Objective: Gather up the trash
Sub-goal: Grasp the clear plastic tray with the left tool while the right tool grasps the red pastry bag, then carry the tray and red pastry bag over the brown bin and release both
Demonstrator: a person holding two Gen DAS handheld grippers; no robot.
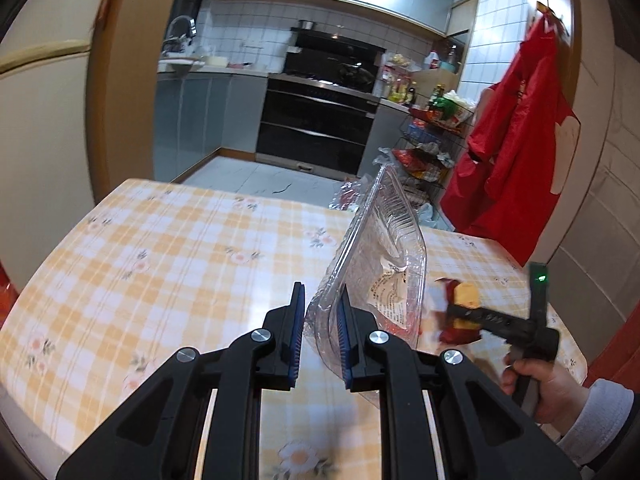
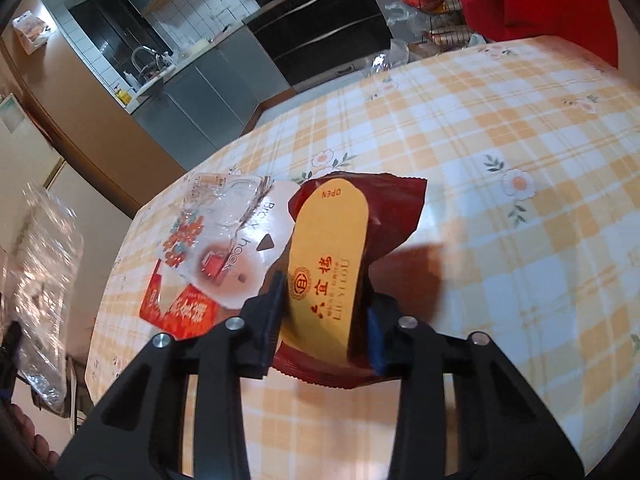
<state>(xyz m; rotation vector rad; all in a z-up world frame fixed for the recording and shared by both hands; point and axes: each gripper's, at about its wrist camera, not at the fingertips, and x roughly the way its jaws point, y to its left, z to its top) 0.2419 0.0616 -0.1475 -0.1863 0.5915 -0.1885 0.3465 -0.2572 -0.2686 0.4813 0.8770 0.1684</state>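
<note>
Step in hand: gathering litter off the surface (image 2: 500, 120), which wears a yellow checked cloth; both hands are busy, each with one piece.
Left tongs (image 1: 320, 320): clamped on the near edge of a clear plastic tray (image 1: 380, 248), which stands up on end, tilted, above the cloth and seems lifted clear of it.
Right tongs (image 2: 326, 320): one blue pad sits on each side of a dark red snack wrapper (image 2: 344, 248) with a yellow panel printed "OPEN"; the pads appear to press its sides, so I judge the pinch made or nearly made.
Wrapper's place: on the cloth near the table's edge, its near end between the pads, its far end pointing out over the table.
Other litter: a white and clear hook package (image 2: 236, 236) lies just beside the wrapper on its left, partly overlapping a red printed card (image 2: 180, 312); both lie flat and untouched.
Bin: none shows in either view, so where the pieces go cannot be told.
Progress: early to middle, I judge; two pieces in hand, at least two left.
Next move calls for: a firm pinch on the thin, slippery wrapper before lifting, then a carry without crushing or dropping the springy tray.
Risk: the wrapper may slide out of the pads.
</note>
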